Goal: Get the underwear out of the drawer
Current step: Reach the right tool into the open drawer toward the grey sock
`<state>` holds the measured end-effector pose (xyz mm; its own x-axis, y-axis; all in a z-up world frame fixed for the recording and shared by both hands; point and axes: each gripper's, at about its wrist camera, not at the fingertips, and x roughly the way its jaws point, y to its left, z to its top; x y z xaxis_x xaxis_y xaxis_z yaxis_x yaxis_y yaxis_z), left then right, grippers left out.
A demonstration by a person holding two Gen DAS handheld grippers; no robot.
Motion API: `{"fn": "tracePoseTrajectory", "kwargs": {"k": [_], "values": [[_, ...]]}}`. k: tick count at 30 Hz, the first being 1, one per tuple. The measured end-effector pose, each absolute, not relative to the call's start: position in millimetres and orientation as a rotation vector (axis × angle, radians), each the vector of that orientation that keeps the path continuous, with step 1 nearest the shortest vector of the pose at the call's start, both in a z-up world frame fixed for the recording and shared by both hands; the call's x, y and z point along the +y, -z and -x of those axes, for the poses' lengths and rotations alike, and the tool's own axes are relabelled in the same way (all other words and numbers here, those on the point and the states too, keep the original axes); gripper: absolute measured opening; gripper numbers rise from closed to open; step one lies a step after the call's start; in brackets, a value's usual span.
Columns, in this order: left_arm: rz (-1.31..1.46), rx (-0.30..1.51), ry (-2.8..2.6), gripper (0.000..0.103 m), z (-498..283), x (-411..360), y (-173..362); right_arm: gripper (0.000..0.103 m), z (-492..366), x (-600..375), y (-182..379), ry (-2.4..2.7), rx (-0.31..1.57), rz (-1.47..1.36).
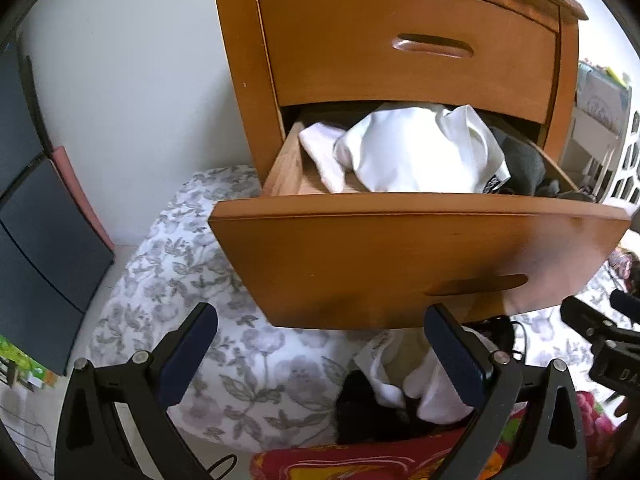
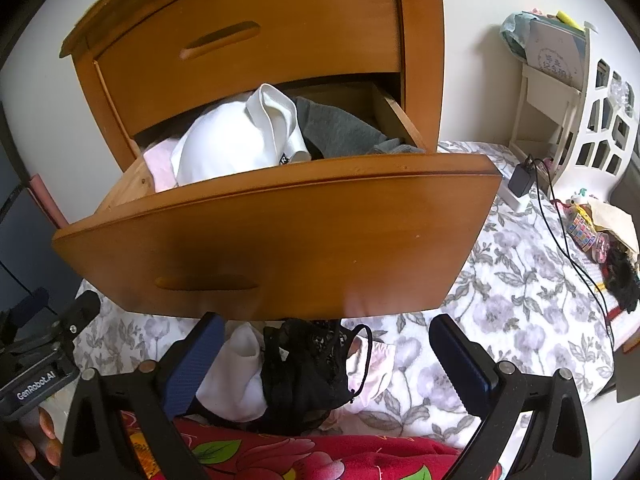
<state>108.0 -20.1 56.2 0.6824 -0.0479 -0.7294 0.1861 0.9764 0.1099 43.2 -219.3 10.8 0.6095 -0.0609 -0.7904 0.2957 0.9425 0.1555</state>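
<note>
The lower drawer [image 1: 400, 264] [image 2: 280, 240] of a wooden nightstand stands pulled out. Inside it lie a white garment [image 1: 416, 152] [image 2: 236, 144], a pale pink piece [image 2: 160, 168] and grey cloth [image 1: 520, 164] [image 2: 340, 132]. Below the drawer front, on the floral bedspread, sits a small heap: black lace underwear [image 2: 308, 368] [image 1: 360, 404] on top of white pieces [image 2: 236, 376] [image 1: 432, 384]. My left gripper [image 1: 320, 344] is open, low in front of the drawer, nothing between its fingers. My right gripper [image 2: 328, 356] is open too, its fingers standing either side of the heap.
The closed upper drawer [image 1: 412, 48] overhangs the open one. A floral bedspread [image 1: 188, 292] [image 2: 520, 280] spreads below, with a red flowered cloth [image 2: 300, 456] nearest me. A charger with cable [image 2: 524, 180], a white rack [image 2: 600, 120] and clutter lie right. A dark panel [image 1: 40, 240] stands left.
</note>
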Motion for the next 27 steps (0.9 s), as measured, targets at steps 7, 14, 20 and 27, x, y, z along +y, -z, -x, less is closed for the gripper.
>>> {"fn": "tracePoseTrajectory", "kwargs": {"k": [7,14,20,27], "values": [[-0.183,0.822,0.127,0.103,-111,-20,-52,0.103,-46,-217,-10,0.208,0.909,-0.266],[-0.163,0.828,0.126,0.103,-112,-16,-51,0.103,-47,-215,-14,0.197,0.911,-0.248],[-0.154,0.816,0.119,0.103,-110,-15,-52,0.103,-48,-210,-23,0.159,0.907,-0.225],[-0.130,0.814,0.123,0.103,-110,-11,-52,0.103,-44,-214,-47,0.132,0.860,-0.230]]}}
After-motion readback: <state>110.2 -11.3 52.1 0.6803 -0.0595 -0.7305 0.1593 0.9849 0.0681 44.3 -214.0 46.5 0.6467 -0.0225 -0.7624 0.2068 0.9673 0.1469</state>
